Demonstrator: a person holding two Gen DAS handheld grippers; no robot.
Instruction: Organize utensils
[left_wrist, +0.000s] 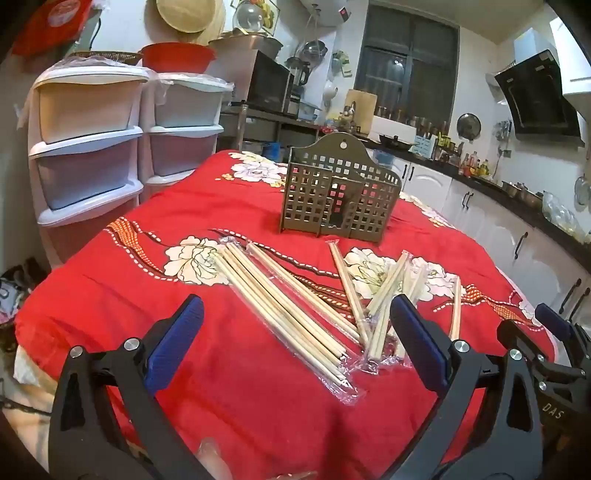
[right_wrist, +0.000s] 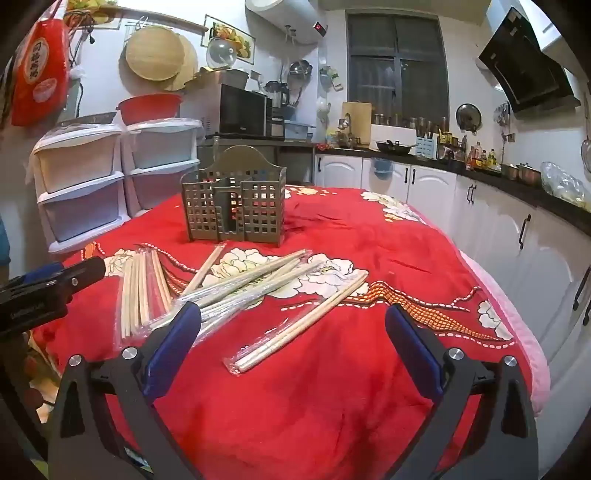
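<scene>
Right wrist: right gripper (right_wrist: 293, 326) spread wide, nothing grasped; left gripper (left_wrist: 297, 319) likewise. Pre-grasp step. Next: close on wrapped chopsticks (right_wrist: 301, 325) lying between the fingertips, then carry to holder (right_wrist: 234, 201) beyond.

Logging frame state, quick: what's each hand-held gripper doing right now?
Left hand-held gripper: open, holding nothing, above the wrapped chopsticks.
Right hand-held gripper: open, holding nothing.

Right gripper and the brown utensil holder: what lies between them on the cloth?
Wrapped chopsticks lie scattered between the open right gripper and utensil holder, seen in the right wrist view.
</scene>
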